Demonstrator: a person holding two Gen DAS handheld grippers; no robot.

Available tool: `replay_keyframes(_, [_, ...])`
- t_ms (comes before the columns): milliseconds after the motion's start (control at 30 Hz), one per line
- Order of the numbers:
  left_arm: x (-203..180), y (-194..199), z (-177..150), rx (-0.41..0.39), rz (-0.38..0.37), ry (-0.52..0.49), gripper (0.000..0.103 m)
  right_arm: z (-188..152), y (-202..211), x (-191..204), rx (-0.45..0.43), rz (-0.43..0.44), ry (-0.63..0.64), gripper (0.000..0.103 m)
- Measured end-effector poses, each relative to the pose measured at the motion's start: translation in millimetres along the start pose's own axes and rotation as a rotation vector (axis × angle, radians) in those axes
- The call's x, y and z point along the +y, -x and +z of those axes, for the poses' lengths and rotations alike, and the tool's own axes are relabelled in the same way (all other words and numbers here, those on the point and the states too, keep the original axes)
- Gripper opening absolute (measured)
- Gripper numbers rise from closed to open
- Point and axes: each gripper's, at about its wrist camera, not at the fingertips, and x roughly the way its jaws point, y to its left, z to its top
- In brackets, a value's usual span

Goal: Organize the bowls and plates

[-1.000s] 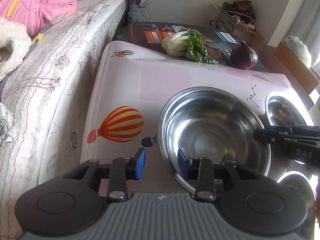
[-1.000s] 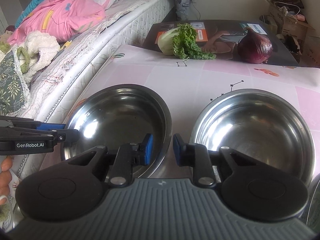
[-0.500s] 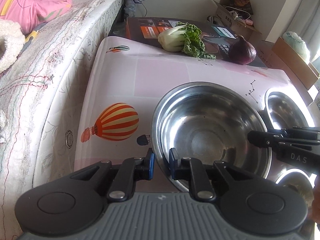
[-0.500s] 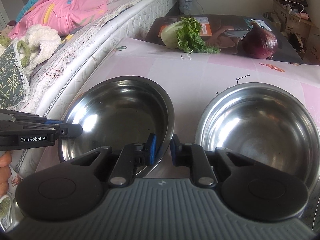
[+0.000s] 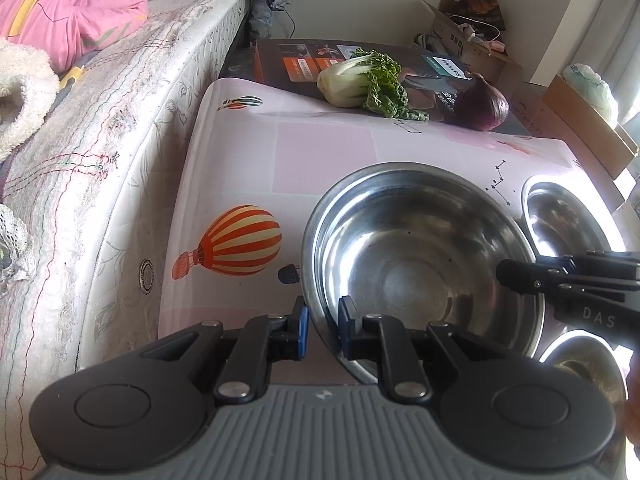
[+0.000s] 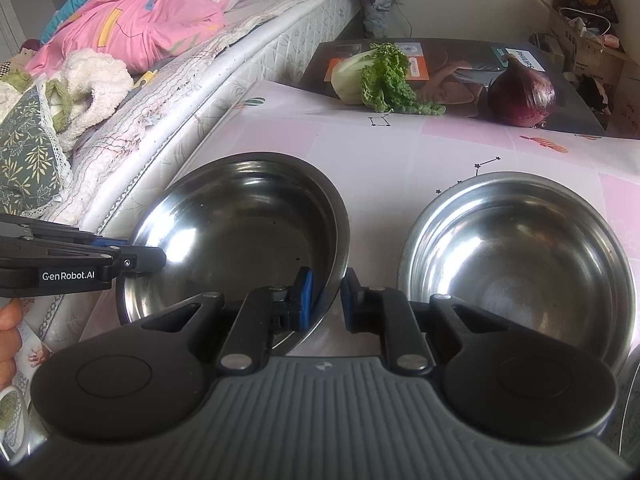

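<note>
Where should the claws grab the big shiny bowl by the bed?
By its thin rim, from opposite sides. The bowl is wide, smooth and round, so only the edge fits between pads. The left claw and right claw each straddle the rim, one pad inside, one outside.

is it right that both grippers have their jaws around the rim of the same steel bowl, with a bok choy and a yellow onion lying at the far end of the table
Not quite: the onion is red-purple, not yellow, as the right wrist view shows. The rest holds: the left gripper and right gripper each have their jaws around the rim of the same steel bowl, and the bok choy lies at the far end of the table.
</note>
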Motion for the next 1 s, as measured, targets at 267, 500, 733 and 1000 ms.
replay_keyframes(267, [-12, 20, 2, -0.027, 0.008, -0.025, 0.017, 0, 22, -2, -0.032, 0.002, -0.006, 0.014])
replay_keyframes(500, [-32, 39, 6, -0.053, 0.012, -0.068, 0.017, -4, 47, -12, -0.062, 0.009, -0.031, 0.015])
replay_keyframes(733, [-71, 49, 15, -0.073, -0.014, -0.122, 0.017, -6, 79, -40, -0.097, -0.015, -0.063, 0.015])
replay_keyframes(1000, [-130, 25, 30, -0.037, -0.072, -0.189, 0.018, -14, 105, -97, -0.106, -0.096, -0.108, 0.015])
